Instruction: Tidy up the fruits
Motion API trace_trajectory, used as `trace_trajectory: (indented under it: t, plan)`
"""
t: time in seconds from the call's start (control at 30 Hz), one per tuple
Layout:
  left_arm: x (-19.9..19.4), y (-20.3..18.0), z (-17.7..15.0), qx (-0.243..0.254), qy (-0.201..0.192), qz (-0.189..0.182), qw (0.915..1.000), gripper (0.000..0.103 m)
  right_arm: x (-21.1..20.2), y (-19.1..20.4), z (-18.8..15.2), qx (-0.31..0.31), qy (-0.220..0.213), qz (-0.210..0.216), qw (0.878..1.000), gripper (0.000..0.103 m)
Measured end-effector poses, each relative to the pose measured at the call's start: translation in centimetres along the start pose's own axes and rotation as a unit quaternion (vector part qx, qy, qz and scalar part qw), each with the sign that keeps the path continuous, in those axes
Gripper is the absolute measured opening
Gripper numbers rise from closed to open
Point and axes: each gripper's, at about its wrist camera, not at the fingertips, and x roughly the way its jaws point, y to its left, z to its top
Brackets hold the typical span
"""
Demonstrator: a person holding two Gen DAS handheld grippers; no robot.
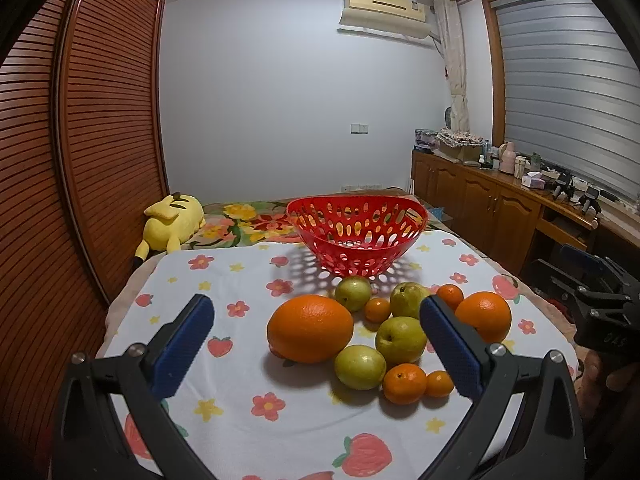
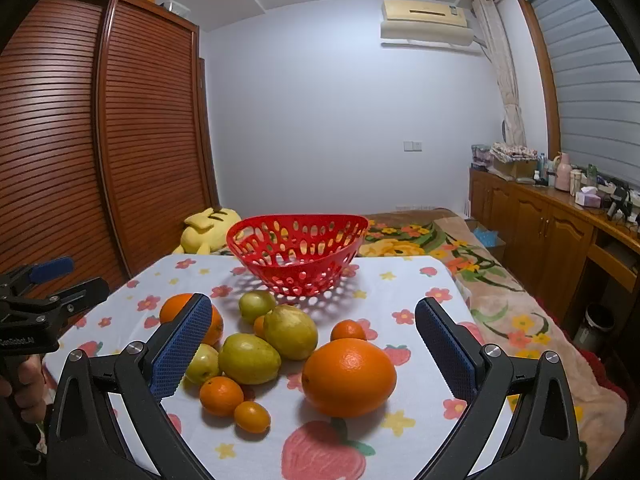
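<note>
Both the left gripper [image 1: 316, 338] and right gripper [image 2: 312, 338] gape, released; before the red basket [image 2: 298, 256], one small orange [image 2: 259, 326] seems half hidden behind pears [image 2: 290, 332].

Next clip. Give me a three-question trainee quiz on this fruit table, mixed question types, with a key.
1. True or false: the red basket already holds fruit.
2. Multiple choice: the fruit lying loose on the floral tablecloth are A) bananas and apples, B) large oranges, small tangerines and green pears, C) grapes only.
3. Fill in: the left tool and right tool are both ____, holding nothing.

Key
1. False; through its holes and over its rim the basket looks empty, and it stands behind the fruit.
2. B
3. open
</note>
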Motion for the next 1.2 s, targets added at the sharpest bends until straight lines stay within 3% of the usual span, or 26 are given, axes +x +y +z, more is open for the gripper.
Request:
trace_trajectory:
  t: [1.2]
  plan:
    - [0.61,-0.11,-0.44,-0.001,0.003,0.001,1.0000,0.103,-0.42,-0.07,0.11,-0.001,-0.002,0.002,1.000,0.103]
